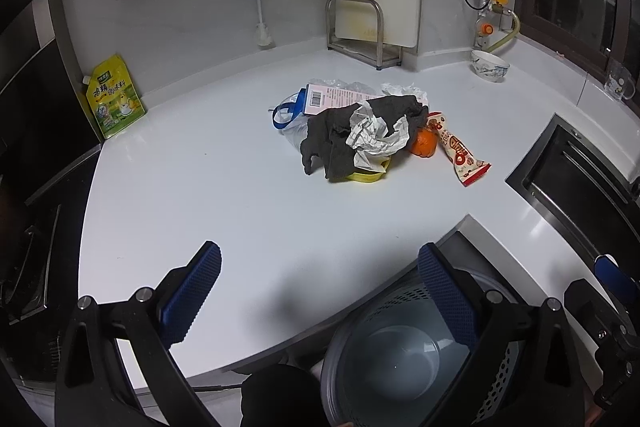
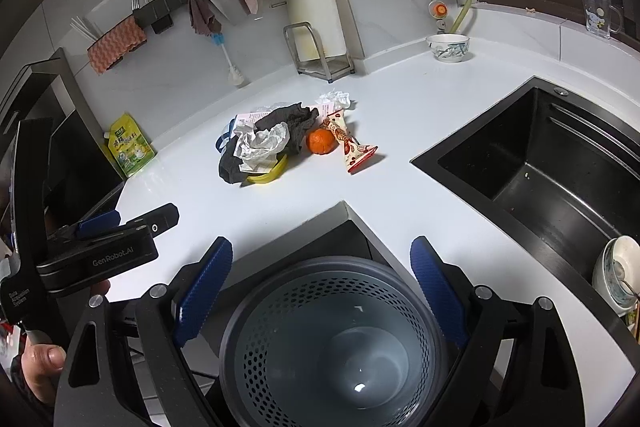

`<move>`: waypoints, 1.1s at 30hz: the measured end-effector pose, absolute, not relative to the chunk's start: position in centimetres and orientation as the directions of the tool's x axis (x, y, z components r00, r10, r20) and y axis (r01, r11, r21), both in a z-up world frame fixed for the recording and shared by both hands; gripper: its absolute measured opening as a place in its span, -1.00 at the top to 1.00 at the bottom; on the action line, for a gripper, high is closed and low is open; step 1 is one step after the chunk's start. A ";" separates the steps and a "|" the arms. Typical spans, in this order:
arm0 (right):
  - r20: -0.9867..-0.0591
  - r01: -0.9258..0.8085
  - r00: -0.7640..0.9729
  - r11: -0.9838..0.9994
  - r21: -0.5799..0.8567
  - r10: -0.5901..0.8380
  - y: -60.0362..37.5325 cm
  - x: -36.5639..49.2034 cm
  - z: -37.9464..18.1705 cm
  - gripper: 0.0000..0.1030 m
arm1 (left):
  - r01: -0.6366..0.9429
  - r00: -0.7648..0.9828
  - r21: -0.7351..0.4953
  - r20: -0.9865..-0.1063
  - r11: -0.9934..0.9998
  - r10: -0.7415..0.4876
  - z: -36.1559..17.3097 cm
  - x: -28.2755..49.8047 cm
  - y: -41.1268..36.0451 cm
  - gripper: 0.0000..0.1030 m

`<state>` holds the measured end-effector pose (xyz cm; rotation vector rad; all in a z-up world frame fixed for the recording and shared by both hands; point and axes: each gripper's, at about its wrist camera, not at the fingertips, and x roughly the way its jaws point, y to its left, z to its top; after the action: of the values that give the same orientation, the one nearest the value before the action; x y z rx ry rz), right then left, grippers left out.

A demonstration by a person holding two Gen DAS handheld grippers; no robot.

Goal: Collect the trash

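Note:
A trash pile lies mid-counter: a dark grey rag [image 1: 340, 139] [image 2: 292, 125], crumpled white paper [image 1: 376, 135] [image 2: 262, 145], a yellow lid [image 1: 368, 177] [image 2: 266, 175], an orange [image 1: 424, 143] [image 2: 321, 141], a red-and-white snack wrapper [image 1: 460, 151] [image 2: 352, 145], a pink-labelled packet [image 1: 332, 99] and a clear bag with blue handle [image 1: 286, 115]. A grey perforated bin [image 1: 400, 351] [image 2: 332, 339] stands below the counter corner, empty. My left gripper [image 1: 320, 291] is open over the counter edge. My right gripper [image 2: 322, 291] is open above the bin.
A black sink [image 2: 552, 171] [image 1: 576, 179] is at the right with dishes [image 2: 618, 275]. A yellow seasoning pouch [image 1: 114, 99] [image 2: 130, 147], cutting-board rack [image 1: 364, 31] [image 2: 320, 55] and bowl [image 1: 490, 65] [image 2: 448, 47] stand along the back. A stove [image 1: 32, 227] is at the left.

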<state>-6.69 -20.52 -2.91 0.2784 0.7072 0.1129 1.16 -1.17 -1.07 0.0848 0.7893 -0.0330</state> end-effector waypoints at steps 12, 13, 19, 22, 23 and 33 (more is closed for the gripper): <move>-0.630 -0.023 0.749 0.959 0.283 0.204 -20.7 -4.0 -4.1 -0.68 | 0.041 0.702 0.044 -0.712 0.998 0.002 -2.3 3.2 -0.6 -0.88; -0.632 -0.023 0.748 0.960 0.280 0.202 -20.8 -3.5 -4.3 -0.68 | 0.038 0.699 0.041 -0.715 0.998 0.003 -2.5 3.6 -0.5 -0.88; -0.643 -0.023 0.742 0.966 0.256 0.188 -21.8 0.4 -5.3 -0.68 | 0.011 0.692 0.033 -0.721 0.999 0.017 -3.6 6.4 0.0 -0.88; -0.648 -0.021 0.737 0.965 0.260 0.191 -22.6 2.6 -5.5 -0.68 | 0.008 0.702 0.016 -0.712 1.000 0.006 -3.8 7.9 -0.1 -0.88; -0.650 -0.021 0.737 0.967 0.252 0.185 -22.7 3.3 -5.5 -0.68 | 0.010 0.705 0.015 -0.709 1.000 0.004 -3.8 8.4 -0.2 -0.88; -0.699 -0.080 0.687 0.976 0.201 0.200 -23.3 11.6 -7.7 -0.68 | 0.002 0.706 -0.005 -0.708 1.000 -0.005 -5.1 11.5 -1.6 -0.88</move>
<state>11.56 -23.33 -7.69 0.1592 0.7993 0.1571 11.50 -1.59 -5.07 -0.0045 0.7870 -0.0036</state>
